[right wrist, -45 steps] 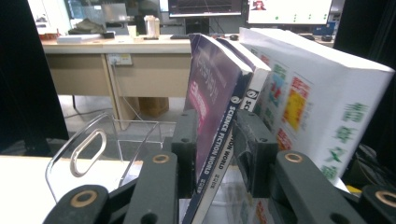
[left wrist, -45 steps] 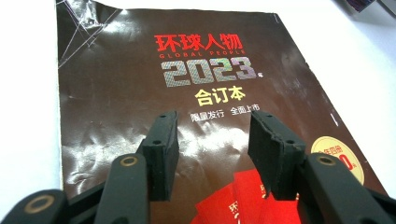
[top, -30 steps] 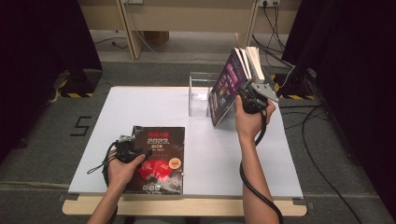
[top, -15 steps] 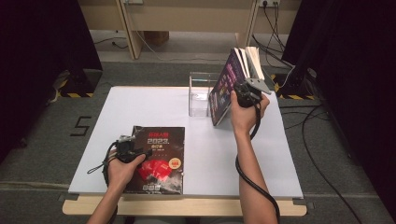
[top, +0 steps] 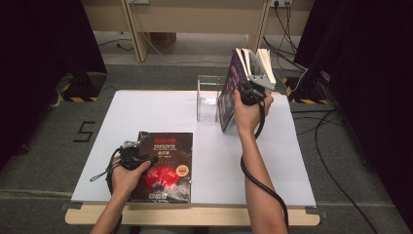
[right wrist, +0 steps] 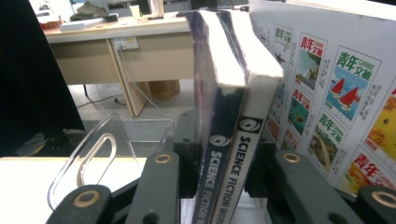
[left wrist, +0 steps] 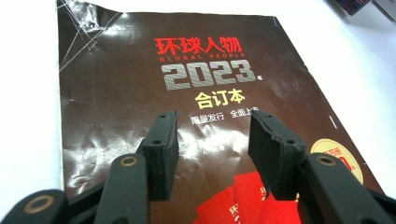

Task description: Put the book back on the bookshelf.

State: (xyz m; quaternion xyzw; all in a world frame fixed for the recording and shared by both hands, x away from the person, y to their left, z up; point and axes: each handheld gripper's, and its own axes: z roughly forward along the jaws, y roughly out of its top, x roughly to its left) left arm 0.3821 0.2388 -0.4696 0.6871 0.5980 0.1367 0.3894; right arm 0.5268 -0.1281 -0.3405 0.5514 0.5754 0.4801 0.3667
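A dark magazine (top: 165,165) printed "2023" lies flat near the table's front left. My left gripper (top: 139,150) hovers low over its cover (left wrist: 187,70), jaws open (left wrist: 212,135), nothing between them. At the back right several magazines (top: 229,97) stand on edge, leaning to the right. My right gripper (top: 244,84) has just been closing its jaws. It now grips the spines of two "Science Fiction World" magazines (right wrist: 224,154) between its pads (right wrist: 222,140). A third magazine (right wrist: 336,93) with coloured adverts on its back stands just to their right.
A clear acrylic book stand (top: 209,100) sits just left of the upright magazines, also seen as a clear acrylic plate (right wrist: 93,154) in the right gripper view. The white table top (top: 160,112) stretches between both hands. Desks, cables and dark curtains lie beyond the table.
My right hand has shifted a little to the left at the upright magazines and its jaws have narrowed onto the two spines. The left hand and the flat magazine have stayed put.
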